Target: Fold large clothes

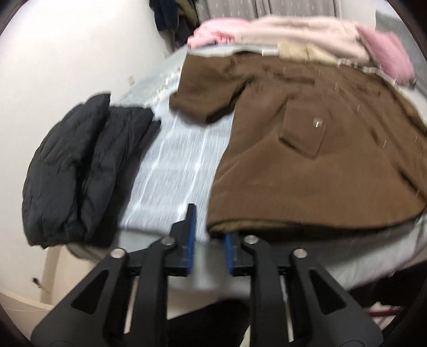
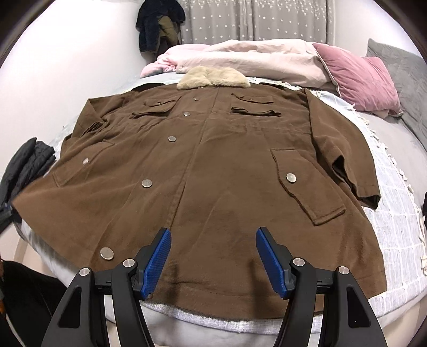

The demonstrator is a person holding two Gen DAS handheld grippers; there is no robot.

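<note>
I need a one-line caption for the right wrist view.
Open right gripper above the hem of a brown coat spread flat on a bed.

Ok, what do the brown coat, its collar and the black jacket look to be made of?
Brown coat: a matte woven cloth, maybe brushed cotton or fine corduroy, with shiny metal-looking snaps.
Collar: beige fleece or fake fur, judging by its fluffy pile.
Black jacket: thin synthetic shell with padding, going by the fine crinkles and puffy stitched sections.

home bedroom | bed [image 2: 395, 267] w/ pillows [image 2: 360, 77], duvet [image 2: 253, 57] | star curtain [image 2: 253, 21]
</note>
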